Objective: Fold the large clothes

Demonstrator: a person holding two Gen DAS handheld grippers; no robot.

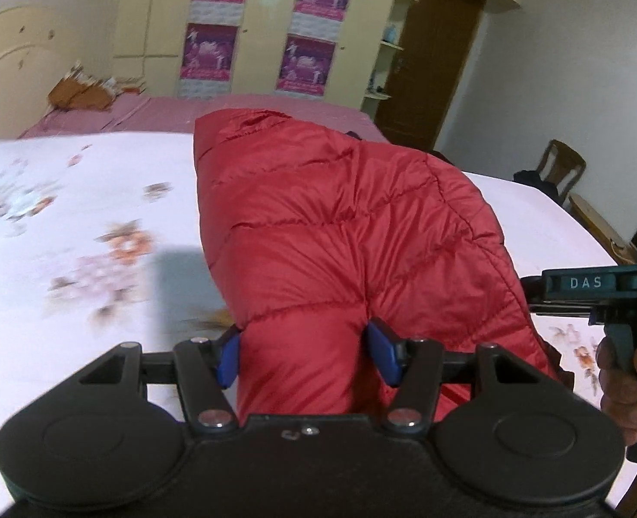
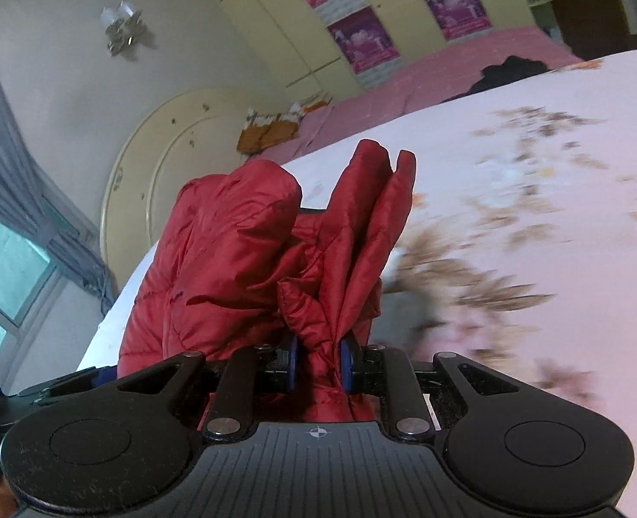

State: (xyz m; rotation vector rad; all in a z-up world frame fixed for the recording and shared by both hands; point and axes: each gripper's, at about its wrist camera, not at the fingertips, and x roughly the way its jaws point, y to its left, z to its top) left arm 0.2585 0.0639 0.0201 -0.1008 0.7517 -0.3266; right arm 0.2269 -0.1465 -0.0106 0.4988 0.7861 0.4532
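A red quilted puffer jacket (image 1: 344,224) lies in a raised bundle on the floral white bedsheet (image 1: 68,233). My left gripper (image 1: 303,352) is shut on a thick fold of the jacket's near edge, the blue pads (image 1: 228,356) pressing into it from both sides. In the right wrist view my right gripper (image 2: 318,360) is shut on a bunched fold of the same jacket (image 2: 232,250), and several layers stand up from it. The right gripper also shows at the right edge of the left wrist view (image 1: 594,289), beside the jacket.
The bed has a pink sheet (image 1: 232,112) at its far side and a cream headboard (image 2: 159,164). A brown cloth pile (image 1: 81,93) sits near the headboard. A wardrobe with purple posters (image 1: 258,26), a wooden door (image 1: 439,56) and a chair (image 1: 560,168) stand beyond.
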